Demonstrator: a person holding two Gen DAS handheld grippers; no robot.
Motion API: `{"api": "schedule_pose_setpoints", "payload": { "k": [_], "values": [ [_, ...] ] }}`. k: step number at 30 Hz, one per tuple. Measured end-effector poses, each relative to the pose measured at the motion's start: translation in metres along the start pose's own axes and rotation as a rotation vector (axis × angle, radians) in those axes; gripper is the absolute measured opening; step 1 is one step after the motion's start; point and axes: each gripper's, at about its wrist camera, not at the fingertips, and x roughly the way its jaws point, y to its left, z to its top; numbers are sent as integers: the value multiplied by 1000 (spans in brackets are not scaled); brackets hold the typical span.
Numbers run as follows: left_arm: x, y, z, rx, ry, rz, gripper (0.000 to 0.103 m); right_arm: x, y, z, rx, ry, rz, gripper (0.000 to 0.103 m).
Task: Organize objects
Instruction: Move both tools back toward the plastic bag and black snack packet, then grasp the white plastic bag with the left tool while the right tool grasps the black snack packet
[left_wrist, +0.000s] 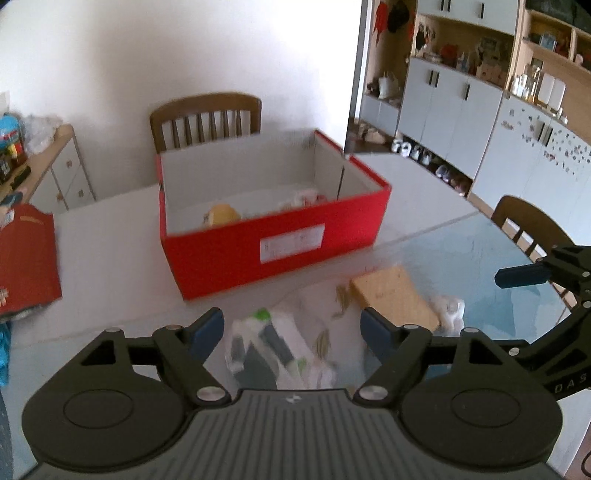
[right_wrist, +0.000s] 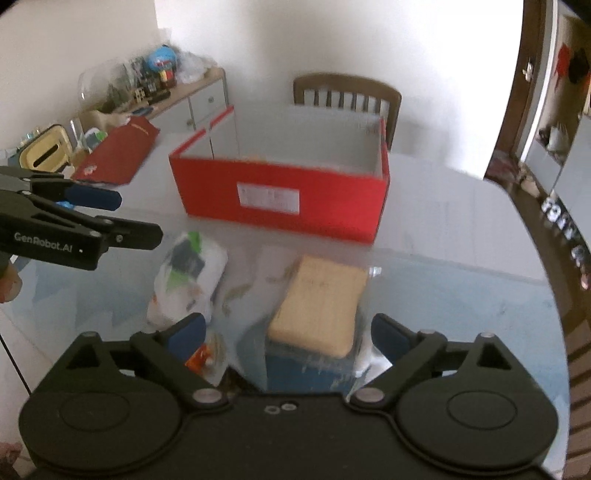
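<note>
Two grippers hang over a glass-topped table (left_wrist: 461, 236), both with jaws spread wide and nothing between the pads.

Left wrist view: the left gripper (left_wrist: 293, 328) points down at a white bag (left_wrist: 273, 350) with green and dark print, which lies on the table just below and between the blue fingertips (left_wrist: 207, 328), untouched as far as the blur shows. Just right of it lies a tan box (left_wrist: 393, 295). Behind both stands an open red box (left_wrist: 273, 218) with a yellow thing (left_wrist: 221, 214) and some pale items inside. A chair (left_wrist: 207, 118) stands behind the red box. The right gripper's arm enters at the right edge.

Right wrist view: the right gripper (right_wrist: 288, 332) hovers over the tan box (right_wrist: 321, 302), which lies in clear wrap between the spread fingers, not gripped. The white bag (right_wrist: 188, 277) lies to its left, beneath the left gripper (right_wrist: 136, 218), which is seen from the side. The red box (right_wrist: 284, 192) stands behind, near a red lid (right_wrist: 118, 155) lying flat at the left
</note>
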Motion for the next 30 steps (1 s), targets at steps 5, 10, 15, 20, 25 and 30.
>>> {"api": "schedule_pose_setpoints", "payload": {
  "k": [5,10,15,20,25,30],
  "values": [
    [11,1,-20,-26,50,0,82,7,6,-20,32,44,8,96],
    [25,5,-35,-75,96,4,84,16,15,-34,54,88,11,96],
    [39,11,-45,-121,120,32,89,25,24,-41,87,113,0,96],
    [50,18,-43,-174,125,61,103,32,33,-46,84,133,4,96],
    [64,19,-37,-178,117,110,103,37,39,-49,83,151,6,96],
    [83,15,-30,-171,142,127,103,42,37,-50,124,172,27,92]
  ]
}}
